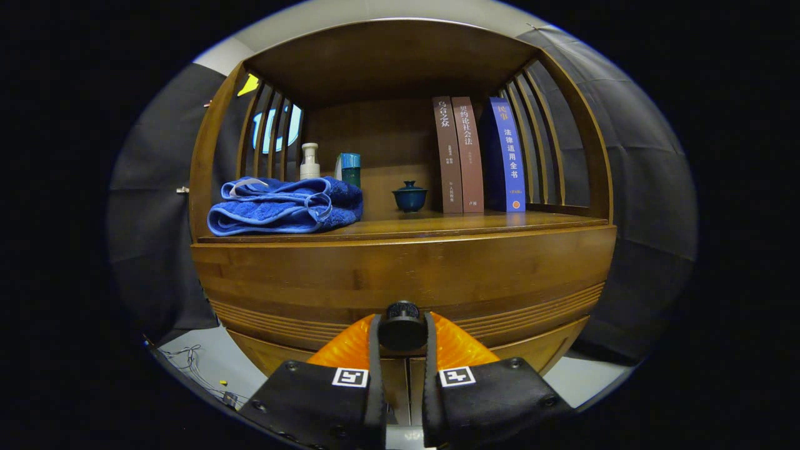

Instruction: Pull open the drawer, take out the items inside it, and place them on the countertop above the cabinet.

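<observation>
A wooden cabinet fills the view, its drawer front (400,275) closed and curving below the countertop (475,222). A round dark knob (402,325) sits at the drawer's lower middle. My gripper (402,328) is shut on the knob, one finger pressing each side of it. The inside of the drawer is hidden. On the countertop a folded blue towel (284,205) lies at the left.
Behind the towel stand a white pump bottle (309,161) and a teal box (349,169). A small dark lidded teacup (409,196) sits mid-counter, with three upright books (478,156) to its right. Slatted sides and a wooden top enclose the shelf. Cables (194,369) lie on the floor at the left.
</observation>
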The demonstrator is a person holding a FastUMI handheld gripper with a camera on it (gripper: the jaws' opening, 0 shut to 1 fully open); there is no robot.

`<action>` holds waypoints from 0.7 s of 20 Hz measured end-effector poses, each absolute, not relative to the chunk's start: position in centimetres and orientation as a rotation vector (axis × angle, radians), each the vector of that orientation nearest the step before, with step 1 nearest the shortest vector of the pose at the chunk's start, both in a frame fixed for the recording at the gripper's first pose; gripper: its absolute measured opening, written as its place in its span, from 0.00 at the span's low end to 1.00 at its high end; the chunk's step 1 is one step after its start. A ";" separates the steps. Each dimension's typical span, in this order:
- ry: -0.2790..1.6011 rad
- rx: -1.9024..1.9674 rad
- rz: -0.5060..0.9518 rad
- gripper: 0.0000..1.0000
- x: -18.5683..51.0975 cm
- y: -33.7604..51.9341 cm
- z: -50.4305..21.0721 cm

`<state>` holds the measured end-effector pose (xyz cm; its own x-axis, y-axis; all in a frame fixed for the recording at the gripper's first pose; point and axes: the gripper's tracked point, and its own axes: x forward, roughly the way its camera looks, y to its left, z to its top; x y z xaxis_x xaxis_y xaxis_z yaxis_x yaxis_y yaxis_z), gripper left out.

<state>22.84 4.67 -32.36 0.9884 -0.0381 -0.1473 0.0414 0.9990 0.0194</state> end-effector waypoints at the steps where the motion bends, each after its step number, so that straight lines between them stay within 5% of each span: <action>1: 0.151 0.008 -0.039 0.27 22.5 4.8 -32.2; 14: 0.168 0.036 -0.028 0.27 13.8 4.8 -31.9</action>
